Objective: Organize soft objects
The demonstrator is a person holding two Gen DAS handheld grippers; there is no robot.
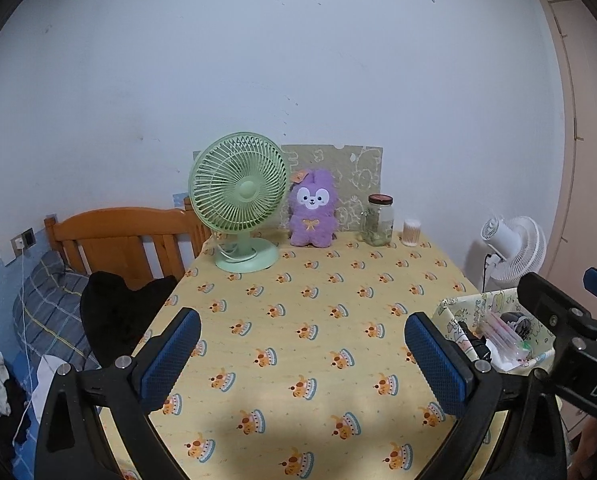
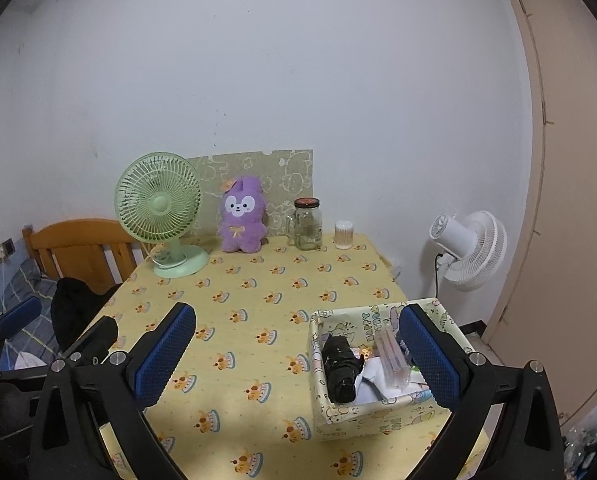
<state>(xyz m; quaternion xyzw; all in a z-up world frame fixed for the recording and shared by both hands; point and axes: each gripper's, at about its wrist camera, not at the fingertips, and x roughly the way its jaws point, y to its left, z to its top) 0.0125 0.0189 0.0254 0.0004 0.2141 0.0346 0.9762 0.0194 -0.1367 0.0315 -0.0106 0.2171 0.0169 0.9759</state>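
Observation:
A purple plush bunny [image 1: 312,209] sits upright at the back of the table against a patterned board; it also shows in the right wrist view [image 2: 243,215]. My left gripper [image 1: 302,354] is open and empty above the yellow tablecloth [image 1: 298,300], well short of the plush. My right gripper [image 2: 296,354] is open and empty; its right finger [image 2: 430,360] hangs over a patterned paper box [image 2: 378,414]. That box [image 1: 458,312] holds a black folded item [image 2: 340,366], pink sticks and white paper.
A green desk fan [image 1: 240,200] stands left of the plush. A glass jar [image 1: 378,220] and a cotton-swab tub [image 1: 411,232] stand to its right. A wooden chair with black cloth [image 1: 118,312] is at the left, a white floor fan [image 2: 468,250] at the right.

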